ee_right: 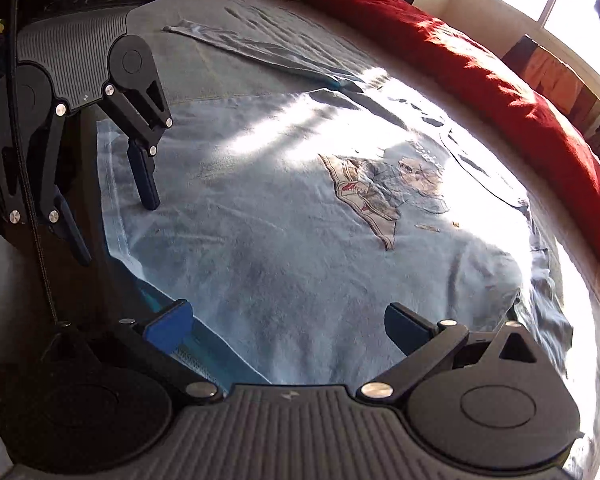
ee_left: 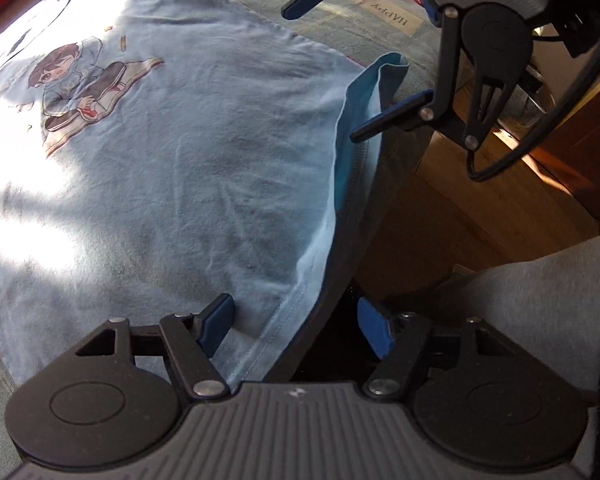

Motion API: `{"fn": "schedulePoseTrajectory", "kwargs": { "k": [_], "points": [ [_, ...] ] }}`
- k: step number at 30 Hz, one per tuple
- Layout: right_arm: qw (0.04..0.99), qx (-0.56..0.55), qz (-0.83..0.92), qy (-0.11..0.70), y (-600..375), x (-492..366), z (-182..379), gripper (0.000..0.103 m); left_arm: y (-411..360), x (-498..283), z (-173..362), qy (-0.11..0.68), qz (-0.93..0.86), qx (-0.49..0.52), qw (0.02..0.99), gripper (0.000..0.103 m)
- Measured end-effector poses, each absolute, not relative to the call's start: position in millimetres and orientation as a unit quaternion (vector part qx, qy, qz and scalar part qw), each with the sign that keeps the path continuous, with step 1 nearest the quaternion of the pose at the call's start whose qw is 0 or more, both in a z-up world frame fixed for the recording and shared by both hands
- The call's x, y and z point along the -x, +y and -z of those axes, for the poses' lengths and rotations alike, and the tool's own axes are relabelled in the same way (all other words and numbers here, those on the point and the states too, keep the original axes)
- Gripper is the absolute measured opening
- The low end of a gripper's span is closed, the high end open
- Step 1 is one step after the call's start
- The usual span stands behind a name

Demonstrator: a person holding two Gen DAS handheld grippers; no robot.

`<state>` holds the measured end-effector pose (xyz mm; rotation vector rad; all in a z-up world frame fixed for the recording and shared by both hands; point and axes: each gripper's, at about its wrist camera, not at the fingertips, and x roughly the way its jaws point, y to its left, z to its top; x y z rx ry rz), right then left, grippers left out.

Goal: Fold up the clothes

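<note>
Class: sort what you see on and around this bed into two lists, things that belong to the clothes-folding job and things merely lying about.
Part of the job:
light blue T-shirt
left gripper
right gripper

Lying about:
red blanket
second garment spread beyond the shirt
grey bed cover
wooden floor

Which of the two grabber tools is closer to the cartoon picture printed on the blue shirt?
Right, I'd judge, though not by much. Both the right gripper and the left gripper hang open at the T-shirt's hem, away from the cartoon print.
</note>
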<state>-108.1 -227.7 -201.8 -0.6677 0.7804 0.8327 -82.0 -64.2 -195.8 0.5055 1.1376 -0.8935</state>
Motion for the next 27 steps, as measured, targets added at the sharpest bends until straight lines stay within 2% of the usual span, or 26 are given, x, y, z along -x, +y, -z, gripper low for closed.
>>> {"fn": "schedulePoseTrajectory", "kwargs": {
  "k": [4, 9, 12, 15, 20, 23, 27],
  "points": [
    [0.781, 0.324, -0.361, 0.393, -252.4, 111.6, 206.4, 0.103, -63.5, 79.9, 186.4, 0.506, 0.412, -0.220, 0.725, 0.068],
    [0.813, 0.222, -0.308, 0.442, -271.7, 77.2, 202.0, 0.103, -68.0, 41.0, 187.2, 0.504, 0.365, -0.201, 0.757, 0.068],
    [0.820, 0.079, -0.301, 0.481, -286.0, 48.1, 196.6, 0.103, -72.8, 23.1, 190.6, 0.510, 0.347, -0.194, 0.763, 0.068],
    [0.800, -0.126, -0.287, 0.511, -320.3, 28.6, 198.7, 0.103, -72.0, 11.6, 190.8, 0.519, 0.334, -0.176, 0.767, 0.068],
    [0.721, -0.395, -0.236, 0.518, -372.4, 18.6, 221.3, 0.103, -71.3, 2.8, 193.9, 0.541, 0.317, -0.140, 0.767, 0.068],
    [0.686, -0.465, -0.240, 0.505, -382.5, 18.2, 227.0, 0.103, -73.3, 4.0, 195.1, 0.541, 0.316, -0.137, 0.767, 0.068],
    [0.677, -0.485, -0.244, 0.497, -381.5, 15.7, 224.6, 0.103, -74.5, 6.0, 195.8, 0.541, 0.314, -0.141, 0.767, 0.068]
  ]
}}
